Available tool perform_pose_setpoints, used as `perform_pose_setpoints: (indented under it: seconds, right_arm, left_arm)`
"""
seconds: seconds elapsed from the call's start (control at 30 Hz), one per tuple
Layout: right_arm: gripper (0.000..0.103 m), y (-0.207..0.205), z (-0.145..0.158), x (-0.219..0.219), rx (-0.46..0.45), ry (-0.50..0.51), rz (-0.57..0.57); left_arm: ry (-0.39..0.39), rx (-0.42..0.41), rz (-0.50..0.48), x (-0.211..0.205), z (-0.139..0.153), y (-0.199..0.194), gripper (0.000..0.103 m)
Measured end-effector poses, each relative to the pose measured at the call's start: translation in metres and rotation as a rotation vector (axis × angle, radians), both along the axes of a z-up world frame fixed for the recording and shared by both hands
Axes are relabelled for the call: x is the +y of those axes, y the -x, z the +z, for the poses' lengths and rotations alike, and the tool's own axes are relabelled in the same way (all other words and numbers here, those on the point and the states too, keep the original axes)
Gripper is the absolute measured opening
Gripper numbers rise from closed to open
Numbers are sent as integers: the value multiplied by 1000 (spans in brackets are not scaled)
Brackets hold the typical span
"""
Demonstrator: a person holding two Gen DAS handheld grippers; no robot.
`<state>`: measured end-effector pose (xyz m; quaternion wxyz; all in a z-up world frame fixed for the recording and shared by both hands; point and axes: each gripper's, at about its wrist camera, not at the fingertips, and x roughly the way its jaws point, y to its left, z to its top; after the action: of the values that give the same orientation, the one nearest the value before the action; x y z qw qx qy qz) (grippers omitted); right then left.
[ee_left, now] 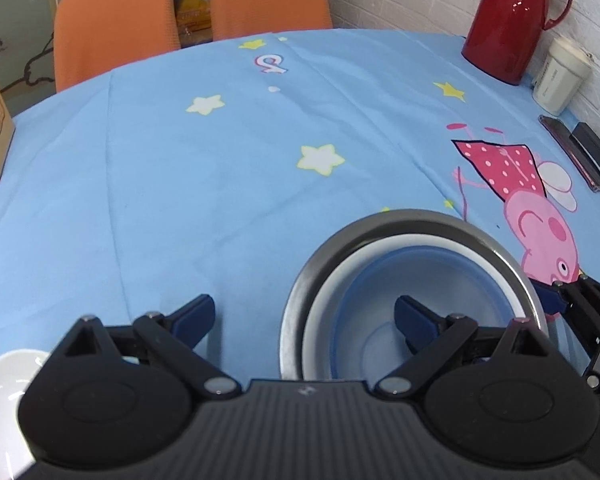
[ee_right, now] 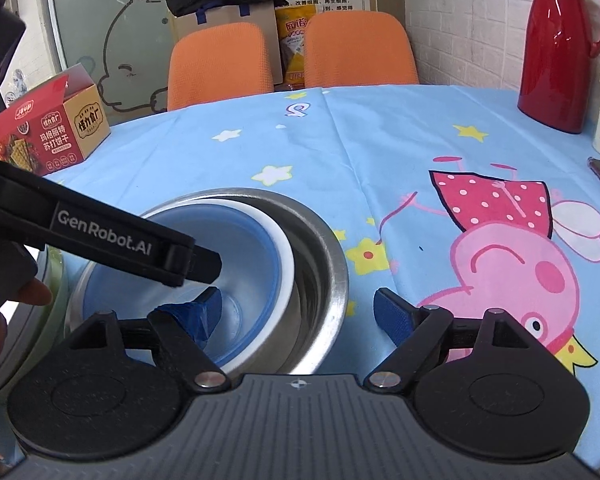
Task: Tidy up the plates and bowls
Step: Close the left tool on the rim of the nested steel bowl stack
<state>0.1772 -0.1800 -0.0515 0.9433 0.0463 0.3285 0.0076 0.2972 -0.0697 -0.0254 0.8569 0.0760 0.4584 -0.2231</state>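
Nearest the lens in the left wrist view, the left gripper (ee_left: 304, 316) stands with its blue-padded fingers wide apart, clamped on nothing. At the far left a white dish (ee_left: 2, 392) peeks out from under its body. One finger hangs over the bare tablecloth (ee_left: 160, 184); the other reaches over a nest of bowls: a blue bowl (ee_left: 452, 280) sits inside a white bowl (ee_left: 332, 300), which sits inside a steel bowl (ee_left: 300, 292). The right gripper (ee_left: 572, 304) shows at the right edge, just beside the steel rim.

From the right wrist view, the right gripper (ee_right: 298, 308) is likewise spread open, holding nothing. A pale green dish (ee_right: 58, 288) edges in at far left, partly hidden. The left finger dips inside the blue bowl (ee_right: 256, 240), while the other finger hangs outside the steel bowl (ee_right: 332, 248), over the cloth. A snack box (ee_right: 48, 128) stands at the table's far left, two orange chairs (ee_right: 220, 64) behind, and a red jug (ee_right: 560, 48) at the far right.
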Motion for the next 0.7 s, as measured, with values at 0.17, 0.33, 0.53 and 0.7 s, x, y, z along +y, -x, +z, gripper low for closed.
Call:
perform_pose_setpoints:
  seconds: [0.17,0.33,0.53,0.7]
  right_arm:
    - [71,-1,2,1,18,0,-8]
    - [70,10,3,-4,1,-78,-21]
    - [67,10,-2,3,-30,-47,-18]
    - [64,4,0,7,-26,-42,0]
  left_arm:
    - [8,23,-42,4,-6,1,95]
    - [31,25,-55,5,-6,4,95]
    - [11,6,-26,1,-6,5,88]
    - [24,10,-41,-4,-1,8,64]
